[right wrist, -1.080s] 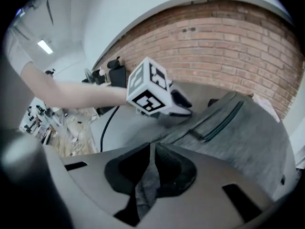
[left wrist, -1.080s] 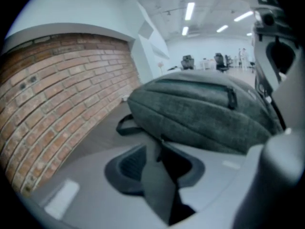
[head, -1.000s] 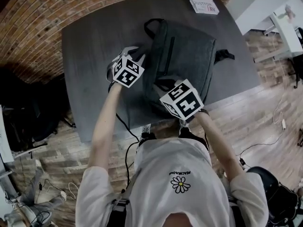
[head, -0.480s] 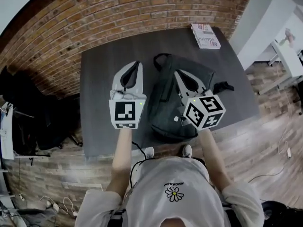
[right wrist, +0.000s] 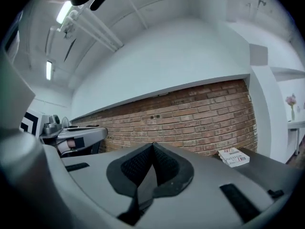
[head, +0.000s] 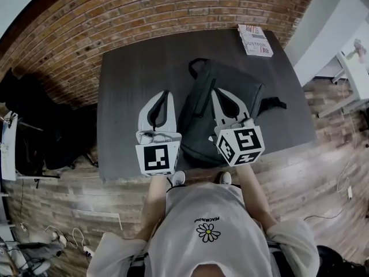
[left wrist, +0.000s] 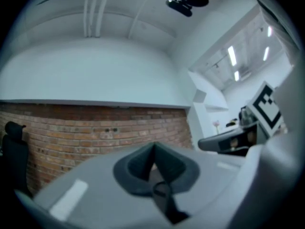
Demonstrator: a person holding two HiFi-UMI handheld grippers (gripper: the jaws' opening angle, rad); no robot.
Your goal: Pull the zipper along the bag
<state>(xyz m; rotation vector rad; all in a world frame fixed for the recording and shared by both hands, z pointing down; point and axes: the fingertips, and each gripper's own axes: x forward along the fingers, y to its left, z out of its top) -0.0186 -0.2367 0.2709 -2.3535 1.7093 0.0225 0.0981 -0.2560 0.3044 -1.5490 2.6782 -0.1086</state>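
Observation:
A dark grey backpack lies on the dark table, its carry loop toward the brick wall. My left gripper is held up over the table just left of the bag, jaws shut with nothing between them. My right gripper hovers over the middle of the bag, also shut and empty. Both gripper views look level at the brick wall, so the bag is out of sight in them. The zipper pull cannot be made out.
A small white box with print lies at the table's far right corner and shows in the right gripper view. A brick wall runs behind the table. A white desk stands to the right.
Both grippers have lifted off the bag's near end and closed. They now point level toward the wall, side by side.

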